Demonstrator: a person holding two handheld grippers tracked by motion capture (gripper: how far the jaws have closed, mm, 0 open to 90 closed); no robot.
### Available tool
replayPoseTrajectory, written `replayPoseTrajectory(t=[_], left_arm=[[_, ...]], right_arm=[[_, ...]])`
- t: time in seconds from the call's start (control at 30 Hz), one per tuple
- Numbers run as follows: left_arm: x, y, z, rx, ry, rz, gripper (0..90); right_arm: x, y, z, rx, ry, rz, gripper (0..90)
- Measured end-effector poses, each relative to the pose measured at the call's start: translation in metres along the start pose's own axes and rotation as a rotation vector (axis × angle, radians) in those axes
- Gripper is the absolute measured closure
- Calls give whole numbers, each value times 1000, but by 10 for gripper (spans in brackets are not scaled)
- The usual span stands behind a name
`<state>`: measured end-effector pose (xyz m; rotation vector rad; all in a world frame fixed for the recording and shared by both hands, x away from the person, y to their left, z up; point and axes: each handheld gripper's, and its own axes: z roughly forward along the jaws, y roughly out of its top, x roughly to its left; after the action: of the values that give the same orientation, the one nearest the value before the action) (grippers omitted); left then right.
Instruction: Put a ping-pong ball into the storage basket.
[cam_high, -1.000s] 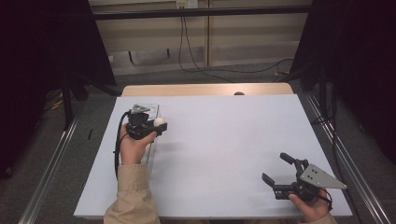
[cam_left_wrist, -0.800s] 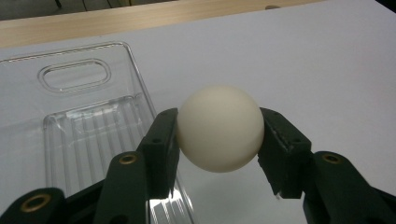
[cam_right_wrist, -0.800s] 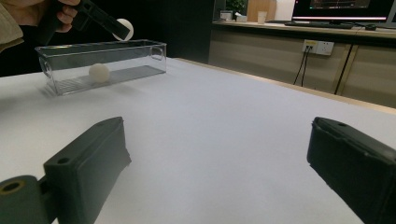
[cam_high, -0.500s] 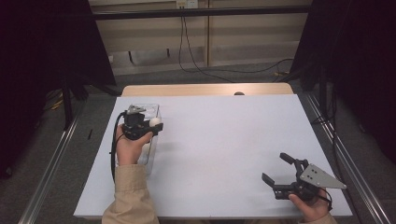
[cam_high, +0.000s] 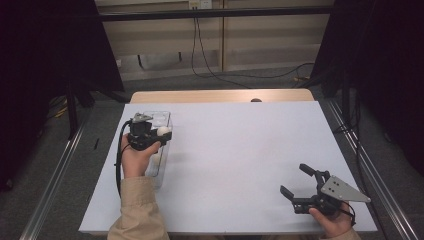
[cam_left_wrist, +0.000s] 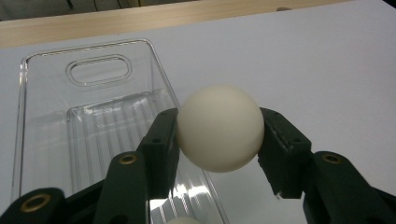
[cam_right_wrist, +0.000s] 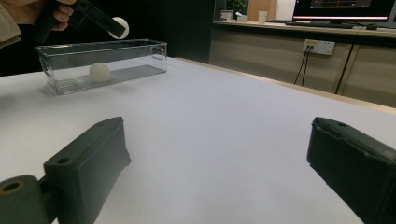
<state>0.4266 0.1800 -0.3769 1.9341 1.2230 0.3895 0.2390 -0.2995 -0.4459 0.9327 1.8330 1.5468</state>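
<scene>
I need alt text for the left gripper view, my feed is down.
The left claw is shut on a white ball, held above the near end of a clear plastic bin on the white table. The top of a second ball shows at the bottom edge, inside the bin.

Lab or office — white test table, black curtains, monitor, wall sockets
</scene>
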Motion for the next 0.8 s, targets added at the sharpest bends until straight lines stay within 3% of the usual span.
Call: replayPoseTrajectory(t=[0.8], left_arm=[[12, -5, -8, -5, 35, -8, 510]], right_arm=[[1, 0, 1, 3, 3, 1, 44]])
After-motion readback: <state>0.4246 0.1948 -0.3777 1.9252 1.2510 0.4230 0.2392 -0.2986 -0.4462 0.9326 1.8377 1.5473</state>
